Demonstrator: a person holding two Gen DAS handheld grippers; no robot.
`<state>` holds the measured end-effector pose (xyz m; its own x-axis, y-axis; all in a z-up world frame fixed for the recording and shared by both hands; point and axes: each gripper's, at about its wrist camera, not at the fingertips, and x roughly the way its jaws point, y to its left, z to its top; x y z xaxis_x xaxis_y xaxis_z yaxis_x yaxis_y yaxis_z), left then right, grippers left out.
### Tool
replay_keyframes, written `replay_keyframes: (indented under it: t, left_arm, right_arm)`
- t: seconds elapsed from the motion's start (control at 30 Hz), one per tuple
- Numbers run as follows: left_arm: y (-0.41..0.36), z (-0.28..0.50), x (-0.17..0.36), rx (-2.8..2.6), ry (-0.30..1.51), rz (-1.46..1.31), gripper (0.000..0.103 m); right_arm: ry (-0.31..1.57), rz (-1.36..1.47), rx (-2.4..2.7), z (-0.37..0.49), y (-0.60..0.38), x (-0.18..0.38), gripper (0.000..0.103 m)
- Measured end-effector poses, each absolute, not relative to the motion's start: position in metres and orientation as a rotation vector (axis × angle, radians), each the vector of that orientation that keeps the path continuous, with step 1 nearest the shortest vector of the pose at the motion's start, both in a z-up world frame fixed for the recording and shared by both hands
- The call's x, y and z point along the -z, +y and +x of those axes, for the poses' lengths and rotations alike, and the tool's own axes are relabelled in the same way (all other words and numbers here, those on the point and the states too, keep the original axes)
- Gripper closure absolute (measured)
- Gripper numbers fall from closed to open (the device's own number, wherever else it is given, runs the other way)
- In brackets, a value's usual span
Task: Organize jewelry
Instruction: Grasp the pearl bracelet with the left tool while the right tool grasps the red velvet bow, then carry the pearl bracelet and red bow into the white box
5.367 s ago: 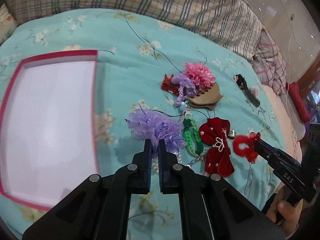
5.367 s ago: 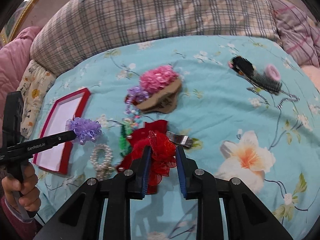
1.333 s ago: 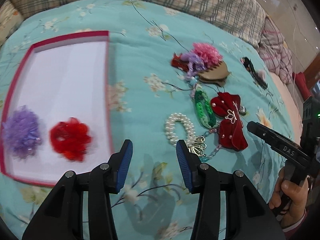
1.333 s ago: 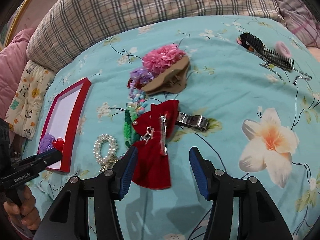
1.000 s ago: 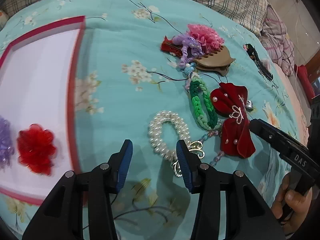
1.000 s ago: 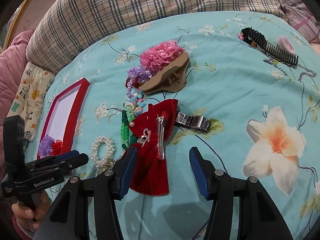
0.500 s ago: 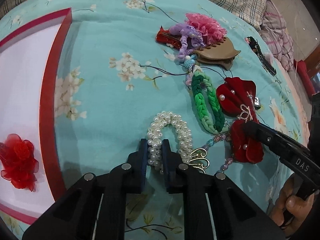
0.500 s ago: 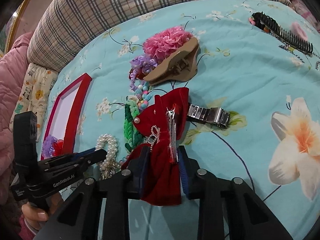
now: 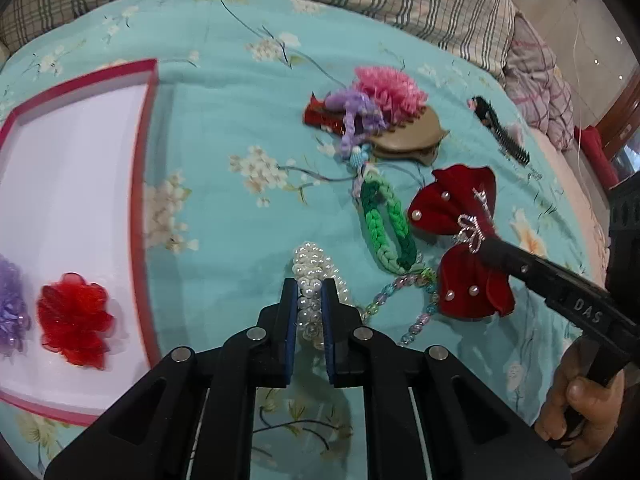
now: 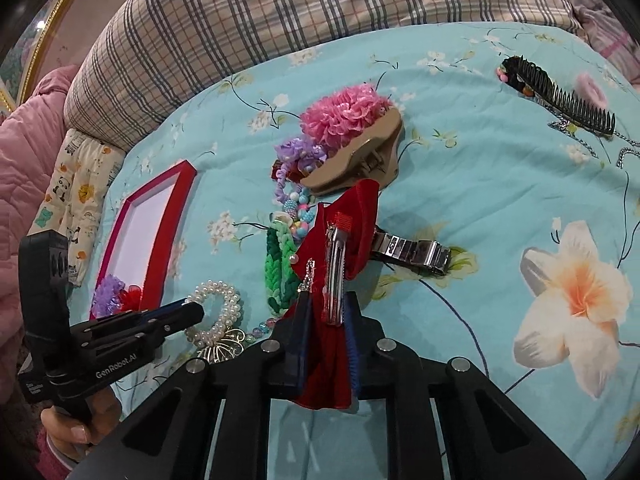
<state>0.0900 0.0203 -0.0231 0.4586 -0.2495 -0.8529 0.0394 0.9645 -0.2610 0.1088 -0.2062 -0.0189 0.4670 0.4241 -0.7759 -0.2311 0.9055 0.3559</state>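
Observation:
My left gripper (image 9: 309,292) is shut on the white pearl bracelet (image 9: 316,264), which also shows in the right wrist view (image 10: 224,308). My right gripper (image 10: 325,310) is shut on the red velvet bow (image 10: 344,232) and lifts it off the bedspread; the bow also shows in the left wrist view (image 9: 456,216). The red-rimmed white tray (image 9: 144,160) lies at the left and holds a red flower (image 9: 72,318) and a purple flower (image 9: 10,312). A green braided band (image 9: 384,224) and a beaded chain (image 9: 404,284) lie between the grippers.
A pink pom-pom (image 9: 390,88), purple curl (image 9: 356,114) and tan claw clip (image 9: 412,140) lie in a heap farther back. A black comb (image 10: 556,92) and metal watch band (image 10: 412,250) lie right. A plaid pillow (image 10: 320,4) borders the far side.
Both grippers were open a second ago. The left has closed on the pearl bracelet and the right on the red bow, which now hangs lifted from the bedspread.

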Motion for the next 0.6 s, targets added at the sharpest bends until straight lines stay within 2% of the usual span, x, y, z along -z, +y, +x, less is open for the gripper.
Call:
replay_keyframes:
  t: [0.6]
  left_arm:
    - [0.073, 0.079, -0.016, 0.116, 0.982, -0.287, 0.094]
  right_arm:
    - [0.974, 0.187, -0.489, 0.108, -0.167, -0.005, 0.089]
